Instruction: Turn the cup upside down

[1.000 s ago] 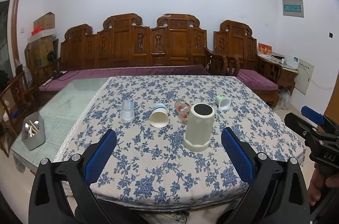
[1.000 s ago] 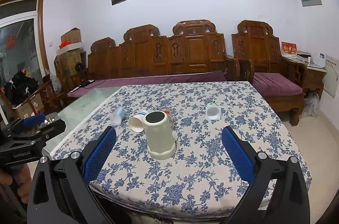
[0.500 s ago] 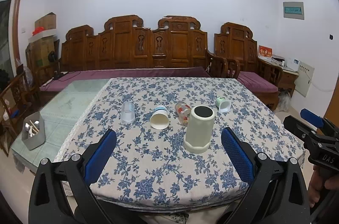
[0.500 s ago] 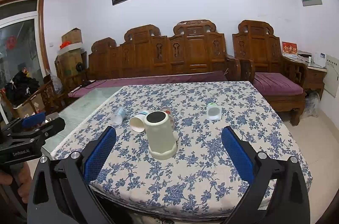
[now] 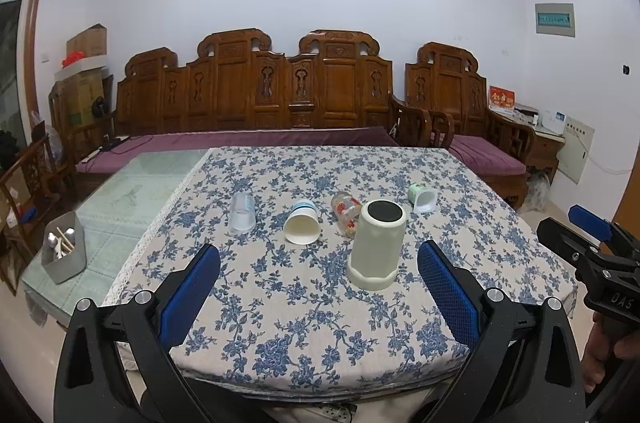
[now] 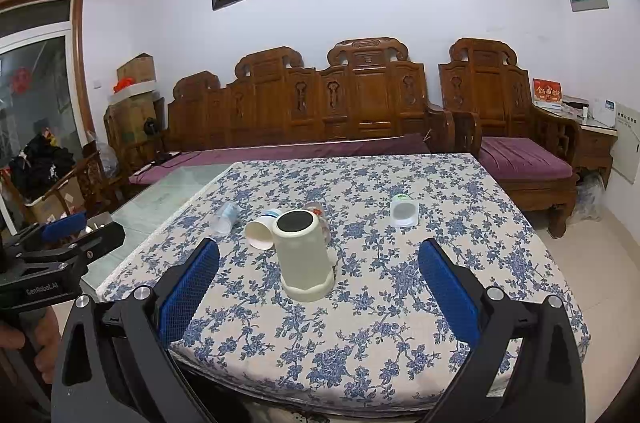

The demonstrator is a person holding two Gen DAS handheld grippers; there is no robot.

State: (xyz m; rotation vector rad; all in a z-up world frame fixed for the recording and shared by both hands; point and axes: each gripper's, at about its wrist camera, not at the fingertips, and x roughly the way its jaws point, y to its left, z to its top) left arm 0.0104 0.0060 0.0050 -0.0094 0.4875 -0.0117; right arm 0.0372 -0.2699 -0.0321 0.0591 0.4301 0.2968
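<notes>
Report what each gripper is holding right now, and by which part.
Nothing is held. The left gripper and the right gripper are both open, short of the table. The cream cup stands untouched, upside down.

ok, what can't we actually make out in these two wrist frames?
- Mug handle: out of sight in the left wrist view; in the right wrist view the mug body covers nearly all of it.
- Glass: in the right wrist view the mug hides most of it.
- Paper cup: its right side is behind the mug in the right wrist view.
- Near table edge: covered by the left gripper and right gripper.
</notes>
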